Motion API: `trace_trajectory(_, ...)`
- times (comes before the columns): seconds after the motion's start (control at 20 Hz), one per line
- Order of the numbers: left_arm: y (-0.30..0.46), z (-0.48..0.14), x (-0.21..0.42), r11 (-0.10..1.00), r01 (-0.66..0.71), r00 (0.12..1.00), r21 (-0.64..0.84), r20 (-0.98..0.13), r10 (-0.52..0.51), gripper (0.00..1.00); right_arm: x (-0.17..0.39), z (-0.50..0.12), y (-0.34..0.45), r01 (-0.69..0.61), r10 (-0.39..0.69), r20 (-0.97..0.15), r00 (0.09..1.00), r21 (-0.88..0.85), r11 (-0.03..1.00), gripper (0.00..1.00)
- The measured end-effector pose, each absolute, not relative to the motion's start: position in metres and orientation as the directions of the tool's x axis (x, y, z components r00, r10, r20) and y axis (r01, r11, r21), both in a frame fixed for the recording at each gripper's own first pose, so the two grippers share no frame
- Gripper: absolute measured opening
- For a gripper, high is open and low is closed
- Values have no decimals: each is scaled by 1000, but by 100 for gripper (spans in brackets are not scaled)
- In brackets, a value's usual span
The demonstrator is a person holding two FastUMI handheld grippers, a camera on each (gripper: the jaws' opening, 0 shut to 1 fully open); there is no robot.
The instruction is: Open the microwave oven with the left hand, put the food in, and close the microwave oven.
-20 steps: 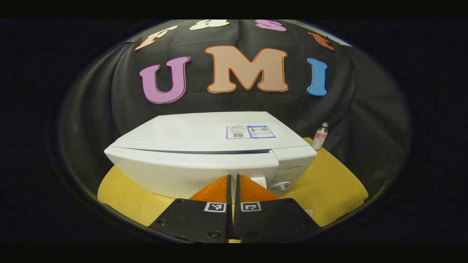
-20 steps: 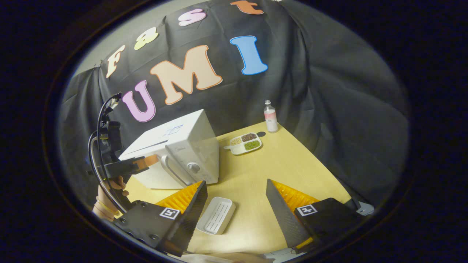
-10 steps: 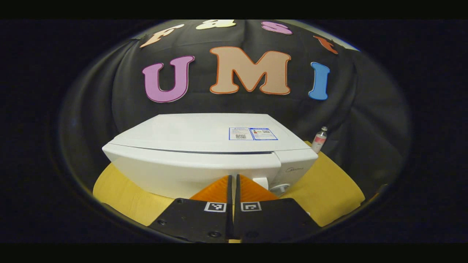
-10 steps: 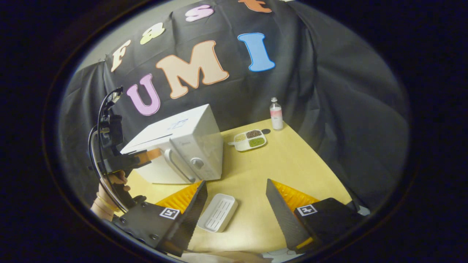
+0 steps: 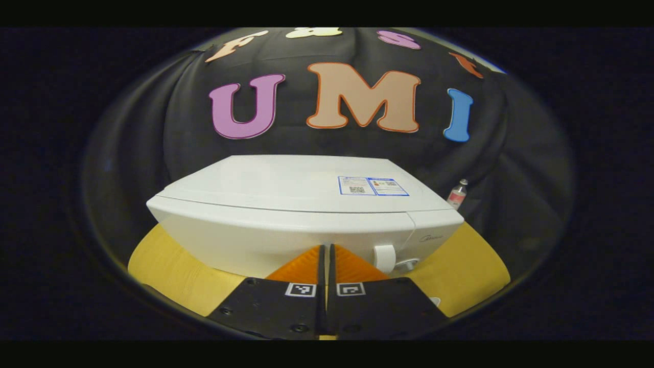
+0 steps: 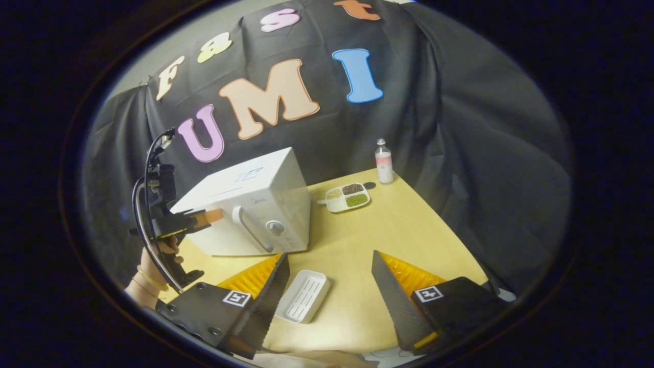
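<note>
Microwave (image 5: 286,214) sits on the yellow surface (image 5: 168,266), toward its left rear in the right gripper view (image 6: 255,204), door shut flush with the body. Handle (image 6: 249,230) runs down the front beside the knob (image 6: 275,228).

Left claw (image 5: 325,255): fingers pressed together, nothing between them, tips just in front of the microwave's lower front edge, handle (image 5: 384,257) just to their right. In the right gripper view the left claw (image 6: 207,216) is held level at the door's front, tips near the handle; contact too close to call. A hand (image 6: 163,250) grips it from below, bracelet at the wrist, cable looping above.

Right claw (image 6: 327,286): wide open, empty, held above the near part of the surface.

Food: a white divided tray (image 6: 346,197) with three fillings, tan, dark brown and green, on the surface just right of the microwave, well apart from both claws. A small bottle (image 6: 383,162) with a pink label stands behind it near the black wall cloth. A white ridged dish (image 6: 302,296), empty, lies on the surface below the right claw's left finger.
</note>
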State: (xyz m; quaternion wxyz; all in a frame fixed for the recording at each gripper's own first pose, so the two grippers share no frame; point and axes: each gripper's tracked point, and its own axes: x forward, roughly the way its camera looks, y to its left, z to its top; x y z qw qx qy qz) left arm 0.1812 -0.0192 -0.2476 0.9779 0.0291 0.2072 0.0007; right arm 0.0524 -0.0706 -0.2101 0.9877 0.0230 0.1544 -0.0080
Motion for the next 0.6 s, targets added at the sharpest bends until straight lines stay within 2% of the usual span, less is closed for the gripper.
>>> trace_trajectory(0.1, -24, -246, 176, 999, 22, 914, 30, -405, -8, 1, 51, -210, -73, 24, -11, -306, 952, 39, 999, 100)
trace_trajectory(0.15, -27, -247, 170, 999, 31, 911, 8, -411, -25, 0, 50, -210, -73, 22, -8, -307, 952, 41, 999, 92)
trace_trajectory(0.2, -27, -249, 163, 999, 32, 905, -7, -425, -32, 13, 50, -210, -73, 22, -7, -310, 951, 44, 999, 92)
trace_trajectory(0.25, -25, -249, 154, 1000, 26, 902, -17, -431, -31, 2, 50, -212, -73, 20, -4, -312, 950, 48, 999, 92)
trace_trajectory(0.3, -26, -246, 146, 999, 28, 902, -33, -430, -39, 12, 51, -211, -73, 18, -1, -310, 951, 53, 998, 92)
trace_trajectory(0.4, -21, -237, 128, 999, 18, 909, -40, -416, -33, 20, 52, -210, -73, 11, 6, -309, 951, 55, 998, 92)
trace_trajectory(0.45, -17, -232, 118, 999, 8, 912, -31, -410, -20, 29, 53, -211, -72, 6, 11, -314, 949, 53, 999, 92)
trace_trajectory(0.5, -10, -225, 109, 1000, -6, 916, -15, -402, -1, 24, 53, -210, -69, -2, 18, -316, 949, 52, 999, 92)
trace_trajectory(0.55, 0, -218, 97, 1000, -28, 916, 11, -400, 31, 24, 53, -209, -67, -13, 28, -318, 948, 50, 999, 92)
trace_trajectory(0.6, 9, -210, 85, 998, -52, 919, 39, -389, 63, 31, 54, -208, -65, -19, 32, -319, 947, 44, 999, 92)
